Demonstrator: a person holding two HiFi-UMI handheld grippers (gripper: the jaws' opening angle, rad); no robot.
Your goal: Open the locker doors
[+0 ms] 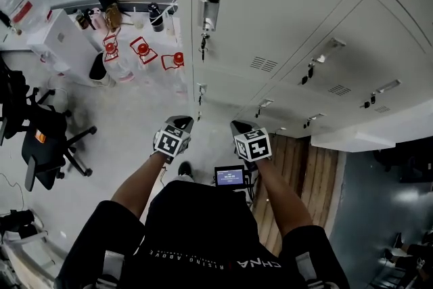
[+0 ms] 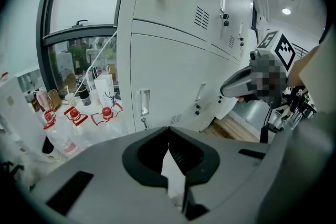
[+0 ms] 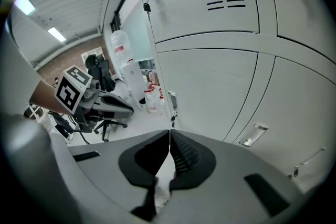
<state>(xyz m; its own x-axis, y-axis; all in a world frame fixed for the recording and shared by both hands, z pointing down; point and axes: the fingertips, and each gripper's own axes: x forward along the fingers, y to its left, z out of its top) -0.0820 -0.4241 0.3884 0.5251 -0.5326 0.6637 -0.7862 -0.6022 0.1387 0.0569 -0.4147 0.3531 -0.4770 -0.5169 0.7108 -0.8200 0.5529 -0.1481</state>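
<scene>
A bank of pale grey lockers (image 1: 291, 17) fills the upper right of the head view, every door shut. The nearest column has a slotted handle (image 1: 208, 12) with a key (image 1: 203, 44) hanging below it, and a lower handle (image 1: 201, 90). My left gripper (image 1: 183, 121) and right gripper (image 1: 239, 126) are side by side in front of the lower doors, touching nothing. In the left gripper view the left gripper (image 2: 168, 128) is shut and empty, pointing toward the lower handle (image 2: 143, 102). The right gripper (image 3: 169, 131) is likewise shut and empty, pointing toward the same handle (image 3: 172, 101).
Several red-capped water bottles (image 1: 142, 51) stand on the floor left of the lockers, beside a white box (image 1: 61, 37). A black office chair (image 1: 47, 139) is at the left. Wooden boards (image 1: 304, 159) lie at the lockers' foot. A small screen (image 1: 230, 177) sits at my waist.
</scene>
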